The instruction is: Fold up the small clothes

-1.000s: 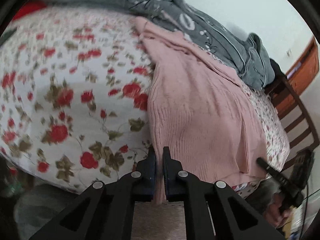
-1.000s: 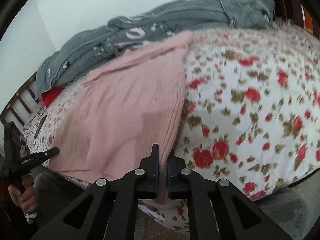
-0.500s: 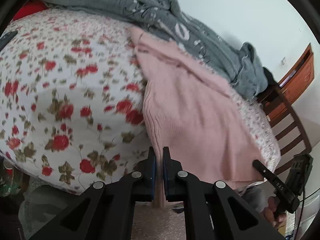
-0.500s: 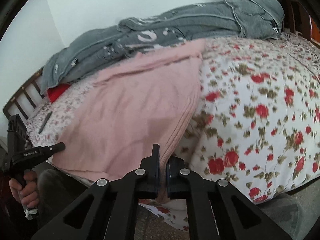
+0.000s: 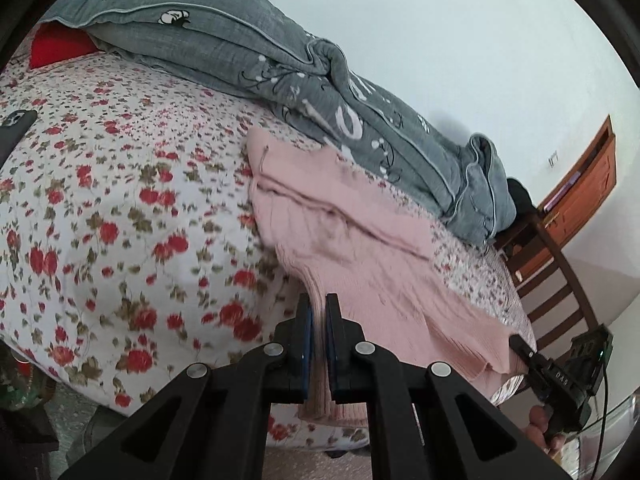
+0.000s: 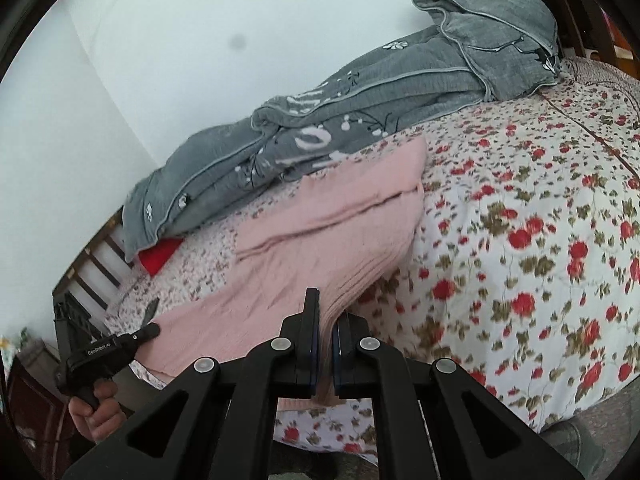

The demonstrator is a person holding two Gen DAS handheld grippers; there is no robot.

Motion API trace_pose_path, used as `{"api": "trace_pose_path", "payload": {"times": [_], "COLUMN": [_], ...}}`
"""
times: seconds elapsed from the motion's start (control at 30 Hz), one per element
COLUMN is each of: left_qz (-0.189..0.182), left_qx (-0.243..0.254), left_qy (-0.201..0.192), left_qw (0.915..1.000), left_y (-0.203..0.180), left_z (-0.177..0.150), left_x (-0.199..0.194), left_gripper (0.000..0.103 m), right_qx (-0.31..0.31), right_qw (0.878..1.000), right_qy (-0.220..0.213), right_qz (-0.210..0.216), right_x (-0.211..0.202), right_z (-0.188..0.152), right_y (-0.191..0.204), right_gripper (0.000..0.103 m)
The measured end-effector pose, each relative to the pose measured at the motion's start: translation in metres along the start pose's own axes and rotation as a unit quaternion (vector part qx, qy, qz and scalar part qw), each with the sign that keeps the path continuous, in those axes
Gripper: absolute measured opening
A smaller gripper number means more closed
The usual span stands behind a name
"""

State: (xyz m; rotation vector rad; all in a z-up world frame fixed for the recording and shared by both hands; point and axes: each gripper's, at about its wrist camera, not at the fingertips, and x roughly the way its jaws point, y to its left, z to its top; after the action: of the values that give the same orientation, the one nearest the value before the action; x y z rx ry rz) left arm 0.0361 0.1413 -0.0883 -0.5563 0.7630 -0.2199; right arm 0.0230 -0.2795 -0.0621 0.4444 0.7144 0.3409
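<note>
pink ribbed knit sweater point(image 5: 360, 240) is spread across a bed covered by a white sheet printed with red roses point(image 5: 120, 220), its far end folded over in a loose crease near a rumpled grey quilt with white flower embroidery point(image 5: 248, 40) that is heaped along the pale wall. the near hem of the sweater is raised off the bed at both corners. the left gripper point(image 5: 319, 312) is seen closed on one corner of the hem, the knit pinched between its black fingers point(image 5: 304, 320), with a strip of fabric hanging below them. the right gripper point(image 6: 326, 320) is likewise clamped on the opposite corner, the ribbed edge bunched between its fingers point(image 6: 311, 312). in the left wrist view the right gripper is also seen at the lower right edge, held by a hand point(image 5: 540, 432); in the right wrist view the left gripper appears at the lower left, held by the other hand point(image 6: 96, 404). a red pillow point(image 5: 56, 46) is tucked under the quilt's end. a dark phone point(image 5: 16, 120) lies on the sheet at the left edge. a brown wooden chair point(image 5: 560, 280) stands past the bed's far corner, beside a wooden door point(image 5: 584, 188).
</note>
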Motion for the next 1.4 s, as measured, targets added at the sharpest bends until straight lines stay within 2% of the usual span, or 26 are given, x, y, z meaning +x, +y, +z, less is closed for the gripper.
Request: {"api": "trace_pose_path", "payload": {"times": [0.3,0.6,0.93,1.23,1.4], "left_qz": [-0.003,0.002,0.015,0.010,0.029], "left_qx": [-0.016,-0.032,-0.032,-0.067,-0.044], "left_qy": [-0.016,-0.028,-0.031,-0.044,-0.047], "left_qw": [0.9997,0.9991,0.9989,0.9967,0.9975], "left_y": [-0.007,-0.008,-0.011,-0.003,-0.010], "left_z": [0.038,0.086,0.132,0.160,0.173], "left_x": [0.006,0.038,0.090,0.136,0.160], "left_gripper": [0.007,0.007,0.007,0.007,0.007], "right_qx": [0.025,0.032,0.034,0.041,0.023], "right_qw": [0.999,0.999,0.999,0.998,0.999], "right_qy": [-0.016,-0.034,-0.040,-0.045,-0.046], "right_qz": [0.016,0.020,0.012,0.009,-0.005], "right_x": [0.007,0.031,0.084,0.134,0.159], "right_z": [0.037,0.084,0.131,0.165,0.177], "right_y": [0.002,0.008,0.011,0.001,-0.001], "right_gripper": [0.005,0.005,0.005,0.005,0.005]}}
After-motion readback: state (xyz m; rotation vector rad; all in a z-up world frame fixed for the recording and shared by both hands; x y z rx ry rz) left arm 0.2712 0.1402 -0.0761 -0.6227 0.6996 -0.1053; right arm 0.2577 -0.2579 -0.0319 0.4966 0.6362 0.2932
